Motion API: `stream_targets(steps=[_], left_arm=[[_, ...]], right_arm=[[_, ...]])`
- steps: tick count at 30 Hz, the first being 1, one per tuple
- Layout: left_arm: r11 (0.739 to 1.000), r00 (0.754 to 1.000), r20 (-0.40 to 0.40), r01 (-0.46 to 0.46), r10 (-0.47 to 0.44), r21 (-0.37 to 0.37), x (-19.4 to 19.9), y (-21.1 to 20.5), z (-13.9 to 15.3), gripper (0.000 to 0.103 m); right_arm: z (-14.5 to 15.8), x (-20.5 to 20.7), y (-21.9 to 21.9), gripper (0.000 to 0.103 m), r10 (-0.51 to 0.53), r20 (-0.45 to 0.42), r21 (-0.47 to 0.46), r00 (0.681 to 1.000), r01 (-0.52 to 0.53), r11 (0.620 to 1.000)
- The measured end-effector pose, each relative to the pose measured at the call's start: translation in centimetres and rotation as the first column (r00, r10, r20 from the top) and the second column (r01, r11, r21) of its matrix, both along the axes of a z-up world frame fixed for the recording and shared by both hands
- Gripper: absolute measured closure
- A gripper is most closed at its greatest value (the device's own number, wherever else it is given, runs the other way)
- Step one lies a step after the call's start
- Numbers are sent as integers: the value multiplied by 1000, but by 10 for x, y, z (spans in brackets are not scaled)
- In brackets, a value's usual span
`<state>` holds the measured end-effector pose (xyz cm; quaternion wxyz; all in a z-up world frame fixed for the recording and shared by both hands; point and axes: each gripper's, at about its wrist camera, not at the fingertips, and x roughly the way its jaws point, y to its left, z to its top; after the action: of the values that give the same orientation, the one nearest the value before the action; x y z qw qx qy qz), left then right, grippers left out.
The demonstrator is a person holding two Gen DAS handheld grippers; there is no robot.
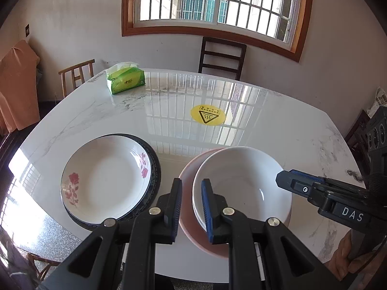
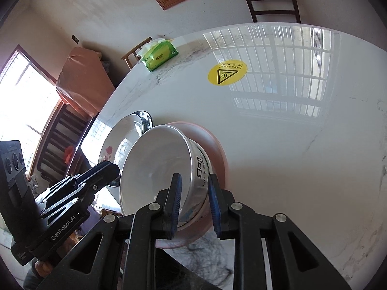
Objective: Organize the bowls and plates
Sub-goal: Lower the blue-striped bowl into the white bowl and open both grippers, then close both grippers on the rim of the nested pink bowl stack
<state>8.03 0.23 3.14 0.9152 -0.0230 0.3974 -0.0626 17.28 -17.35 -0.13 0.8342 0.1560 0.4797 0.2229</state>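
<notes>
A white bowl (image 1: 241, 183) sits inside a pink plate (image 1: 187, 193) near the front of the white marble table (image 1: 278, 125). To its left a rose-patterned plate (image 1: 104, 178) rests on a dark blue-rimmed plate (image 1: 157, 169). My left gripper (image 1: 191, 182) hovers over the left edges of the pink plate and bowl, its jaws a narrow gap apart and pinching nothing. My right gripper (image 2: 194, 177) straddles the near wall of the bowl (image 2: 157, 169), one finger inside and one outside, its pads not pressing. The pink plate (image 2: 215, 145) shows beneath the bowl.
A green tissue pack (image 1: 125, 81) lies at the table's far left and a yellow warning sticker (image 1: 208, 114) at its middle. A dark chair (image 1: 222, 55) stands behind the table under the window, a light wooden chair (image 1: 77, 72) at the left.
</notes>
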Motion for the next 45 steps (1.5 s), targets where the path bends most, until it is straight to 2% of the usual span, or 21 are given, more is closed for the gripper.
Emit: stream_targets(steps=[4,9,14,20,22,24,28,32,34,35,39,42,45], left_arm=[[1000,1000,23,-18,18,15,-1,3,-3,82],[999,999,30,-37,36,38,-1,7,-11,81],[996,998,31,-57,55,65,1,13,-16,81],[995,997,-7,-72,73,66,8,22,-25,81],[996,997,-47,-66,68,57,12,27,-29,81],[999,991,-123,-52,53,15,18,36,-33,81],[994,972,-232,-55,33,-90,32,55,-37,81],[988,956,-295,-54,8,-146,43,66,-36,80],[979,943,-333,-51,-18,-196,48,70,-37,74],[976,937,-347,-51,-26,-211,49,70,-38,66],[980,926,-376,-54,-23,-192,54,66,-38,63],[984,919,-393,-47,-25,-174,59,63,-37,63],[989,909,-415,-35,-28,-143,66,58,-38,63]], right_arm=[[4,-17,1,67,-54,127,8,990,54,999],[1,-38,0,58,-115,212,35,970,110,993],[-2,-51,-12,50,-167,223,75,960,154,985],[-3,-60,-16,48,-176,240,15,955,178,984],[-3,-59,-19,48,-191,246,19,950,192,981],[-4,-57,-21,46,-192,249,17,949,193,981],[-9,-49,-25,43,-191,188,30,963,189,982],[-10,-32,-30,43,-172,136,28,976,170,985],[-10,-26,-30,45,-166,124,-9,978,168,986],[-10,-23,-31,48,-174,117,-20,978,177,984],[-21,-12,-36,61,-157,29,11,987,156,988],[-29,-7,-39,64,-146,-23,44,989,147,988],[-32,-5,-38,64,-131,-42,37,991,133,991]])
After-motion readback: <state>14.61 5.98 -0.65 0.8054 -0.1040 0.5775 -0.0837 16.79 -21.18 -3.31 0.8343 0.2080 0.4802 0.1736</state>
